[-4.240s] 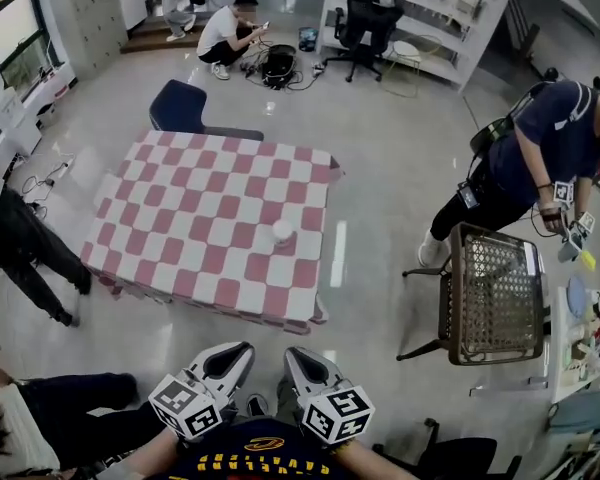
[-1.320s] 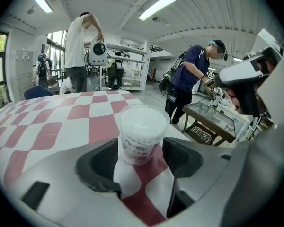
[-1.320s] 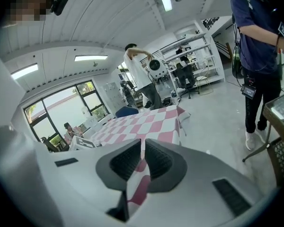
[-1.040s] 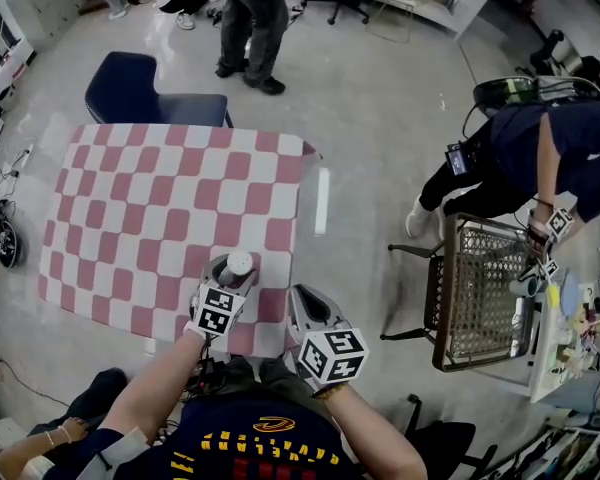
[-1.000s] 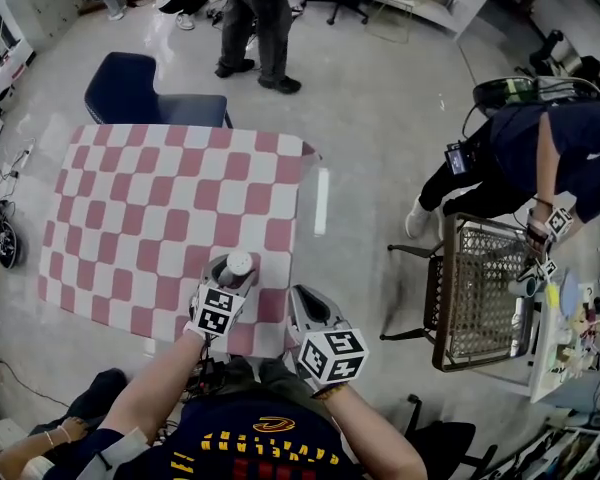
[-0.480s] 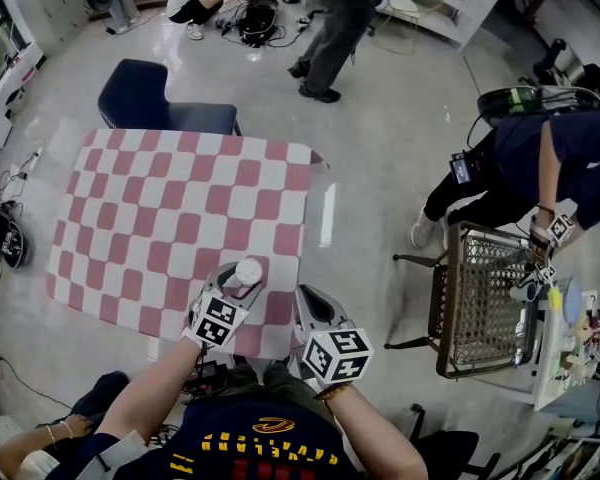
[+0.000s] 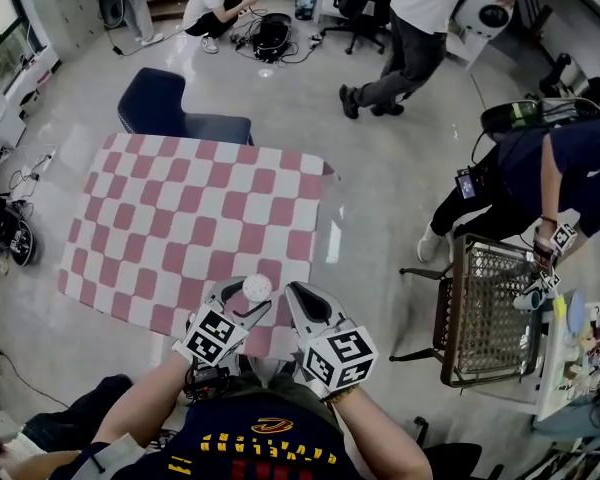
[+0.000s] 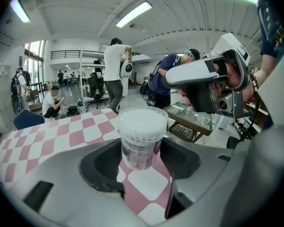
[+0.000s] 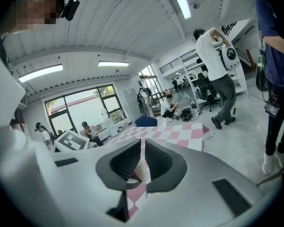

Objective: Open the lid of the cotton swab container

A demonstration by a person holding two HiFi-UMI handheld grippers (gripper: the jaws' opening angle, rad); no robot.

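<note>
A clear round cotton swab container (image 7: 257, 287) with a white lid, full of swabs (image 8: 143, 131), sits between the jaws of my left gripper (image 7: 246, 300), which is shut on its sides (image 8: 142, 159). It hangs above the near edge of the pink-and-white checked table (image 7: 180, 218). Its lid is on. My right gripper (image 7: 302, 298) is shut with nothing in it, just to the right of the container and apart from it. In the left gripper view the right gripper (image 8: 210, 86) shows at the upper right. The right gripper view shows its closed pads (image 9: 143, 167) and the table beyond.
A blue chair (image 7: 165, 103) stands at the table's far side. A wire-mesh chair (image 7: 490, 303) is to the right, with a person in dark clothes (image 7: 555, 163) bent beside it. Another person (image 7: 420, 28) walks across the back; one crouches far off (image 7: 220, 3).
Both grippers have risen and drawn back toward me, and the container has come up with the left one. The person at the back has walked to the right.
</note>
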